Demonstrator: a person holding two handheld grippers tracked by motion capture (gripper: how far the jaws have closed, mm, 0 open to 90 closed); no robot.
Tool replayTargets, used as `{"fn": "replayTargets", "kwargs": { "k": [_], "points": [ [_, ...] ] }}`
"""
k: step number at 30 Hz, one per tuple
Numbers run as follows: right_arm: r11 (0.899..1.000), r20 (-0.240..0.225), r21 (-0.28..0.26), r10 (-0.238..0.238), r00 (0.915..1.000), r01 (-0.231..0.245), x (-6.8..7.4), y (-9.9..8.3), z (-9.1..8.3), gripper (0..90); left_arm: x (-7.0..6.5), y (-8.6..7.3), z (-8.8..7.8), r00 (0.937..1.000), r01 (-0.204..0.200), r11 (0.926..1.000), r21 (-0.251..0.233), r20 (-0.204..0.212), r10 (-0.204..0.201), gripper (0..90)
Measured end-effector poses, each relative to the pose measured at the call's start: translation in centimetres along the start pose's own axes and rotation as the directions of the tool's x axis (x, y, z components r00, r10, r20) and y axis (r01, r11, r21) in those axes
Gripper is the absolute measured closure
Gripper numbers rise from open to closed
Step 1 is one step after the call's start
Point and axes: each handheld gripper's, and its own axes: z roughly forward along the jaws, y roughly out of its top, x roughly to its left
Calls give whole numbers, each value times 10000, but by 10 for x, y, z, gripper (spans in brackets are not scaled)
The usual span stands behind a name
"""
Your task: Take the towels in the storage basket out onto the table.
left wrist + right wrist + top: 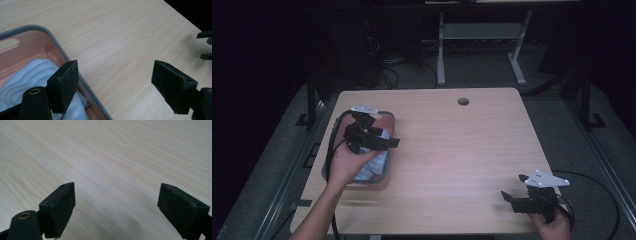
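Note:
A grey-rimmed tray with a reddish-brown inside stands at the table's left side, and a light blue cloth lies in it. A hand holds my left gripper open just above the tray's right part, pointing right. In the left gripper view the left gripper is open: one jaw hangs over the cloth and the tray's rim, the other over bare wood. My right gripper rests near the front right corner, open and pointing left. The right gripper holds nothing in its own view.
The light wooden table has a round cable hole near its far edge. Behind it stand a white desk frame and floor cables in a dark room. The right gripper's jaw tips show far off in the left gripper view.

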Motion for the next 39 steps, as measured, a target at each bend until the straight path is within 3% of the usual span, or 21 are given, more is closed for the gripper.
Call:
{"fn": "replayTargets", "kwargs": {
  "k": [7, 15, 20, 25, 31, 35, 39],
  "points": [
    [10000, -21, -19, -65, 10000, 65, 2, 1, 0, 142, 21, -10, -16, 9964, 659, 9978, -69, -524, -662, 195],
    [9999, -39, -32, -112, 9999, 112, 4, 2, -1, 142, 35, -29, -23, 9886, 1159, 9931, -189, -941, -1171, 173],
    [9999, -38, -35, -96, 9999, 96, 5, 2, -1, 142, 44, -39, -21, 9845, 1414, 9899, -38, -1044, -1410, 173],
    [9999, -60, -12, -125, 9999, 125, 6, 2, -1, 142, 52, -50, -16, 9755, 1819, 9833, 83, -1273, -1794, 174],
    [9996, -20, -6, -269, 9996, 269, 7, 3, -1, 142, 60, -59, -11, 9672, 1995, 9791, 391, -1682, -1904, 203],
    [9993, 52, 74, -378, 9993, 378, 10, 4, 0, 142, 65, -63, -6, 9596, 2291, 9716, 587, -1812, -2153, 204],
    [9991, 30, 90, -408, 9992, 408, 12, 4, 1, 142, 68, -65, 0, 9586, 2414, 9672, 795, -1744, -2250, 202]
  ]
}}
